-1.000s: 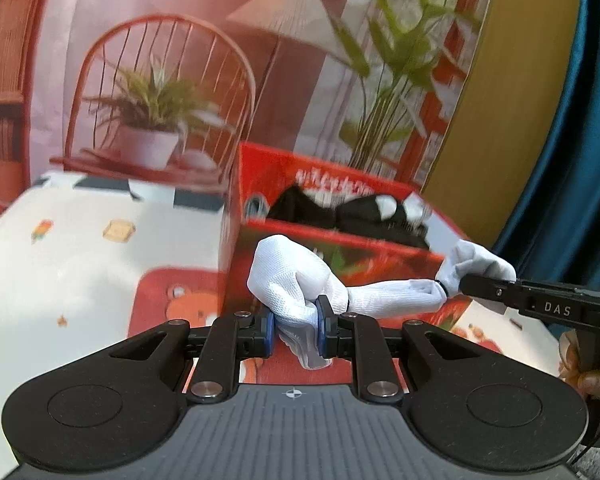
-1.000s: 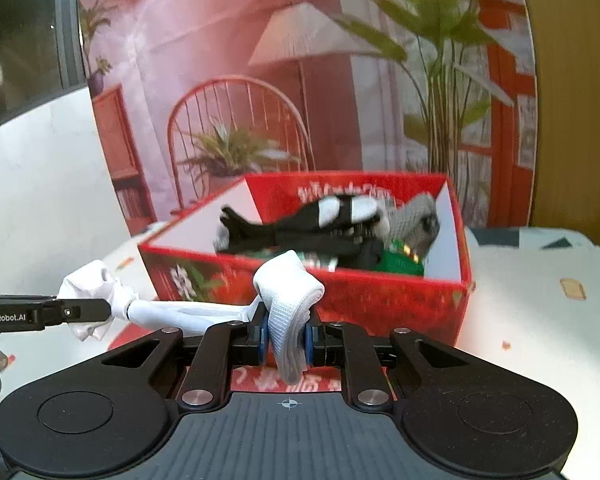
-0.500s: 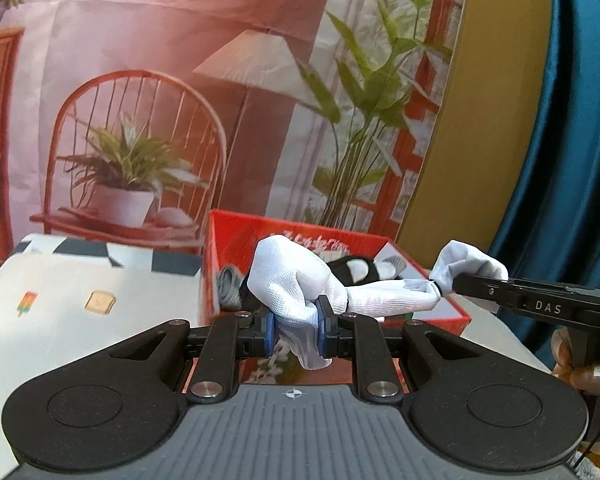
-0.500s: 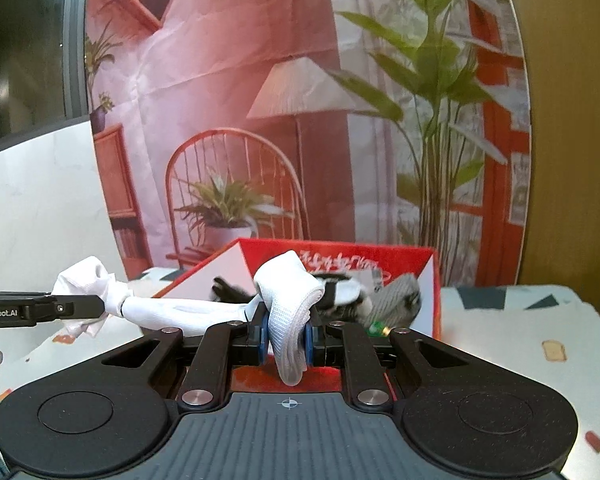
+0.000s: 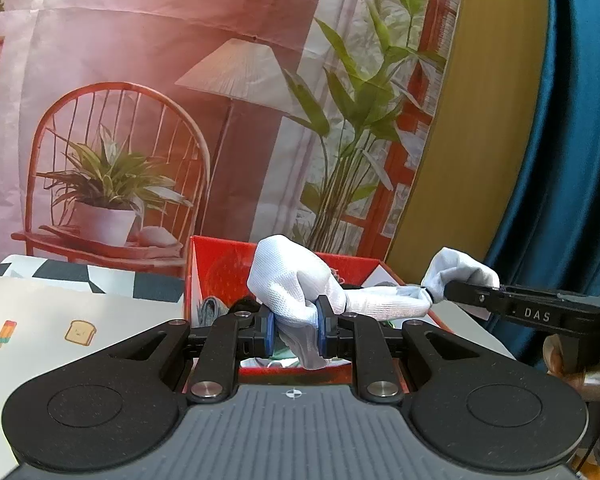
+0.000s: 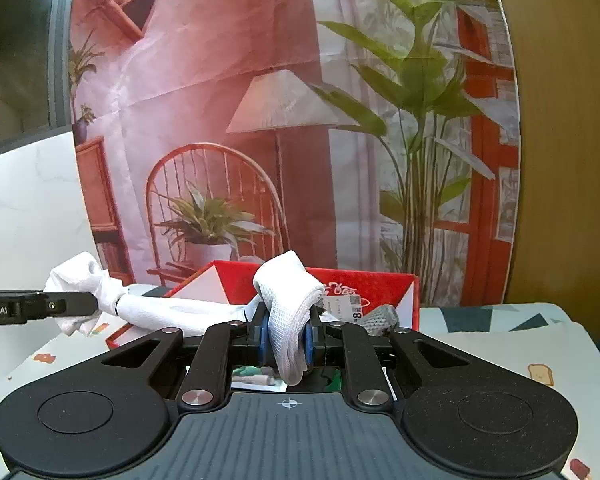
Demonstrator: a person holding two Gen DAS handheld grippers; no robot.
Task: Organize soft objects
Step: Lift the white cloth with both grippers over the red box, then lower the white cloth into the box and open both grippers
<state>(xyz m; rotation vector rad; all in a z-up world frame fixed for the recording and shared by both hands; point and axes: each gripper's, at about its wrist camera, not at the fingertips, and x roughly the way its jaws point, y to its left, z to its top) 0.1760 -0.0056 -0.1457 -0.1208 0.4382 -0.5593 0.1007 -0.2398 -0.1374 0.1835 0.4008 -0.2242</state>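
Left wrist view: left gripper (image 5: 294,332) and right gripper (image 5: 440,298) each clamp an end of the white sock (image 5: 380,304), near the red box (image 5: 220,268).

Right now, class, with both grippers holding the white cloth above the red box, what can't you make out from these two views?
- Red box contents, left wrist view: mostly hidden by the white cloth and left gripper.
- Box floor, right wrist view: hidden behind the right gripper.
- Label in the box: print too small.
- Cloth's full shape: bunched, twisted.
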